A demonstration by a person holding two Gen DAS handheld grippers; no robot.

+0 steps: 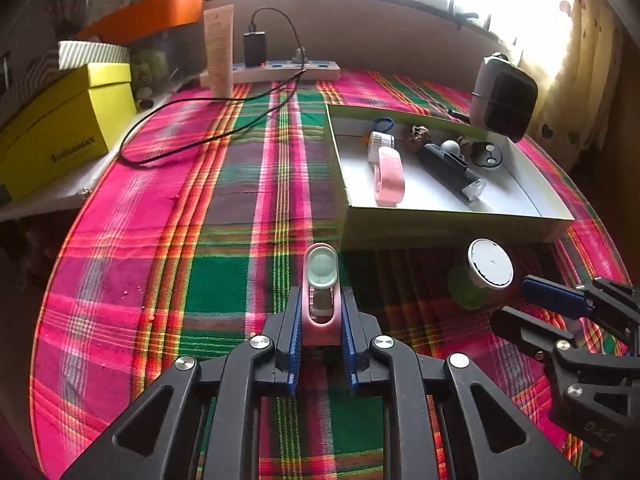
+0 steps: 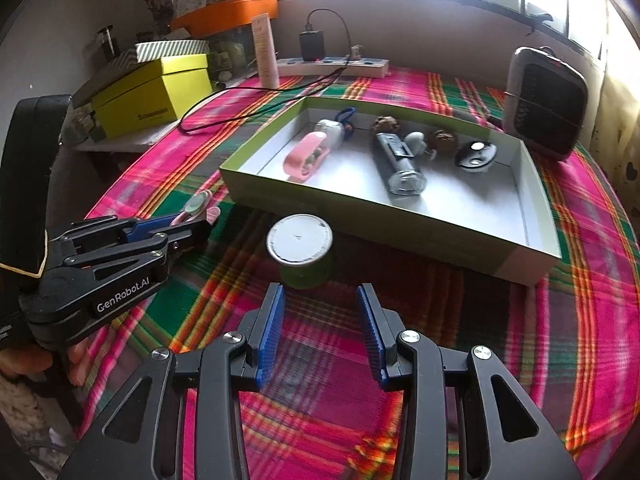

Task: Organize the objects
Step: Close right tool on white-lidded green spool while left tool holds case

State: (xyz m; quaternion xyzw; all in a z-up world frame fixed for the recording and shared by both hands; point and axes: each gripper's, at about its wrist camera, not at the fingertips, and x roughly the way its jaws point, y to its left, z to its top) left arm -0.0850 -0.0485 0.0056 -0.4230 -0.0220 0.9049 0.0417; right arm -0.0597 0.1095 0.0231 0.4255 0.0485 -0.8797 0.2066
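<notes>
One pink roller (image 1: pixel 321 300), one green jar (image 2: pixel 301 251), seven boxed items.

"GenRobot.AI" reads in white on the black body of the left gripper (image 2: pixel 188 226), seen from the right wrist view. The yellow box (image 2: pixel 160 92) has a dark brand word on its front, too blurred to read in either view. Tall cream tube (image 2: pixel 266 50) by the power strip carries fine print, also illegible.
</notes>
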